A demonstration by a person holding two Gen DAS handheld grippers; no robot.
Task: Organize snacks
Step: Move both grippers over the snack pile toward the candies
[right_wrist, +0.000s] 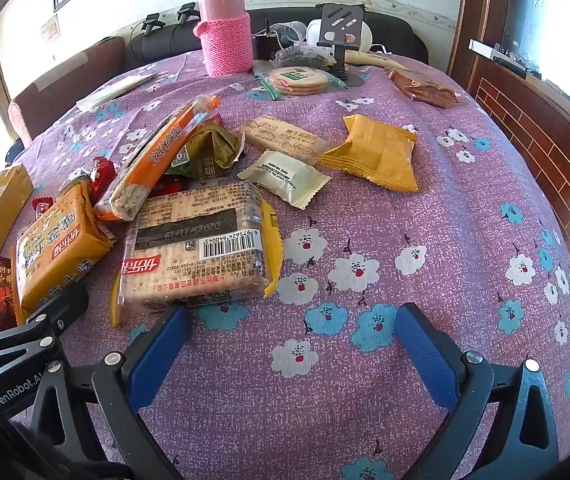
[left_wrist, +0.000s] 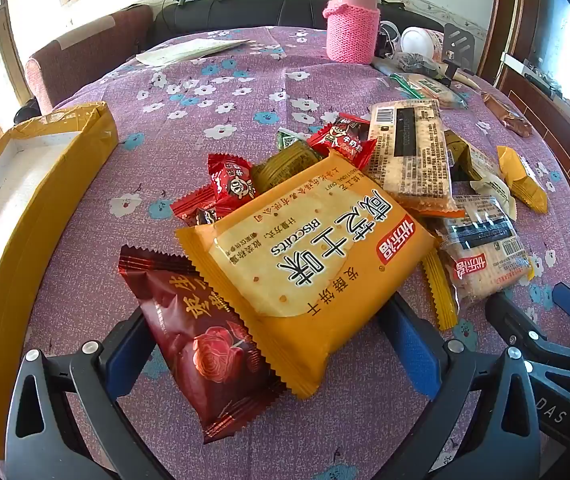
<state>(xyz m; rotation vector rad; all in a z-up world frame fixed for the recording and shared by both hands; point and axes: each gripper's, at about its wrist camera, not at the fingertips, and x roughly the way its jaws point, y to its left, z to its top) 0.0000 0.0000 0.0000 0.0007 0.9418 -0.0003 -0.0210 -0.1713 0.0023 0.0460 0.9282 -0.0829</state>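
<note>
Right now both grippers are hanging w/ jaws spread wide, gripping nothing. Landmark: the orange biscuit pack (left_wrist: 305, 256), lying face-up at the near edge of the snack pile. The left gripper (left_wrist: 269, 356) is straddling it, blue pads sitting either side w/o pressing, prob. lining up a first pick. The dark red rose packet (left_wrist: 201, 344) is tucked under the pack's near-left edge and is also lying between the jaws, so a close could catch both.

Left of the pack, the yellow box (left_wrist: 25, 208) is sitting open and empty, likely where the snacks are going; nothing is blocking the way to it.

Beyond the pack: small red candies (left_wrist: 229, 184), a green packet (left_wrist: 285, 160), and a clear cracker pack (left_wrist: 409, 156) leaning on others. Right of it, another clear cracker pack (right_wrist: 197, 248), w/ the right gripper (right_wrist: 289, 356) hovering over bare tablecloth (right_wrist: 405, 360) just beside that one, not touching.

Further right of the pack, a gold packet (right_wrist: 377, 152) and a pale wrapper (right_wrist: 285, 178) are lying apart, easy to reach. Far behind the pack, a pink flask (right_wrist: 225, 28) is standing upright, out of the way.
</note>
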